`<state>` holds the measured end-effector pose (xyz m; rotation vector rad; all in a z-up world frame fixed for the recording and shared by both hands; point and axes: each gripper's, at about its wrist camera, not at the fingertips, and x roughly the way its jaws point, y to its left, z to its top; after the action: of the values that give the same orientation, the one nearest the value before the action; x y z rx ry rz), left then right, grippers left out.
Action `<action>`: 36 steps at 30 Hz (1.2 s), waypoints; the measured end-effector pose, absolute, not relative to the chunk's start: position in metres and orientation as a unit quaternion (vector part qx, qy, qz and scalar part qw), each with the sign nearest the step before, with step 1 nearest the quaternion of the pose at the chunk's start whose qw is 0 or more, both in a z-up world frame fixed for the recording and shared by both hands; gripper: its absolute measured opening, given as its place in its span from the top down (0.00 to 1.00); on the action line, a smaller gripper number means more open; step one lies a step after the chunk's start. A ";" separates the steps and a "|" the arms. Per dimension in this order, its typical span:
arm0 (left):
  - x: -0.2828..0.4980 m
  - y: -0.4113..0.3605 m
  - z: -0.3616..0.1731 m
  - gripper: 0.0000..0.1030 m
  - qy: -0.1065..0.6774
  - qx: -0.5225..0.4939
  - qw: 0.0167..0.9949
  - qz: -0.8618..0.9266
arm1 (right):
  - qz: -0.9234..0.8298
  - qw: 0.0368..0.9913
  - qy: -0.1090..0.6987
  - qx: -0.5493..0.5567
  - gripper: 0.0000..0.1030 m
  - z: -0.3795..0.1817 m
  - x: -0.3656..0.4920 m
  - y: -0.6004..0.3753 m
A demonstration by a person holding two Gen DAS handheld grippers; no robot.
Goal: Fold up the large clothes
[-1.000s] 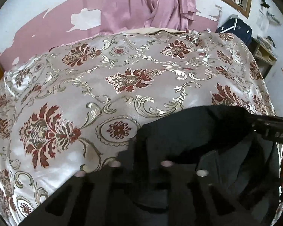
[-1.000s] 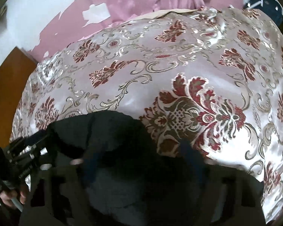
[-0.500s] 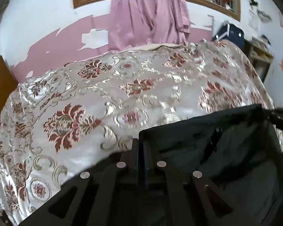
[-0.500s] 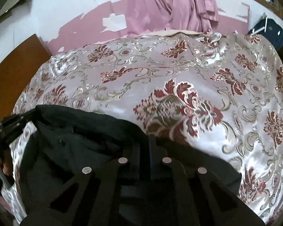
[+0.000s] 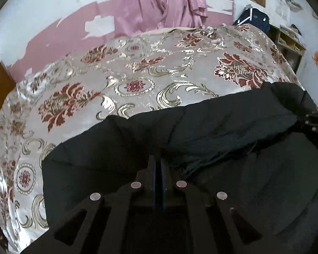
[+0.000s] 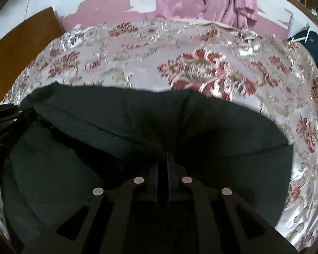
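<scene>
While both of your tools pinch the same folded edge, the black garment (image 5: pixel 201 139) lies with its long axis running side to side between them, on the near part of the bedspread (image 5: pixel 137 74). Your left gripper (image 5: pixel 158 165) has its jaws closed flat on the cloth toward the garment's left end; your right gripper (image 6: pixel 166 158) is likewise clamped on it toward the right end, so neither hand is nearer. The lifted edge sits on the bedspread's far side of the lower layer, and the bare spread stretches beyond it toward the pink curtain (image 5: pixel 163 2). My guess is that the next move carries that edge across, so keep both ends level. The garment looks matte, thick and soft with loose creases; the bedspread is glossy satin with red floral and gold scroll patterns, probably slippery.
</scene>
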<state>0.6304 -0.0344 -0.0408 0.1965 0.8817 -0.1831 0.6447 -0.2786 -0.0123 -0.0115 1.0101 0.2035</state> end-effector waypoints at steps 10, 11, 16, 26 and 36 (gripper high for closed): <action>0.630 -0.023 -0.033 0.95 0.415 0.068 0.900 -0.111 | 0.139 0.878 0.453 0.069 0.78 0.058 0.642 -0.299; 0.630 -0.024 -0.034 0.95 0.415 0.074 0.900 -0.111 | 0.138 0.880 0.448 0.077 0.67 0.064 0.645 -0.299; 0.632 -0.024 -0.025 0.92 0.420 0.081 0.896 -0.117 | 0.155 0.869 0.455 0.117 0.61 0.064 0.689 -0.272; 0.627 -0.002 0.041 0.64 0.350 0.002 0.921 -0.171 | 0.184 0.815 0.544 0.075 0.61 0.011 0.692 -0.235; 0.680 -0.057 -0.017 0.76 0.499 0.028 0.815 -0.293 | 0.222 0.768 0.600 0.045 0.61 -0.005 0.696 -0.239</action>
<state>0.6800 -0.0569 -0.0166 0.0589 1.0647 -0.6242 0.6964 -0.2394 -0.0048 0.0975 1.3015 0.4814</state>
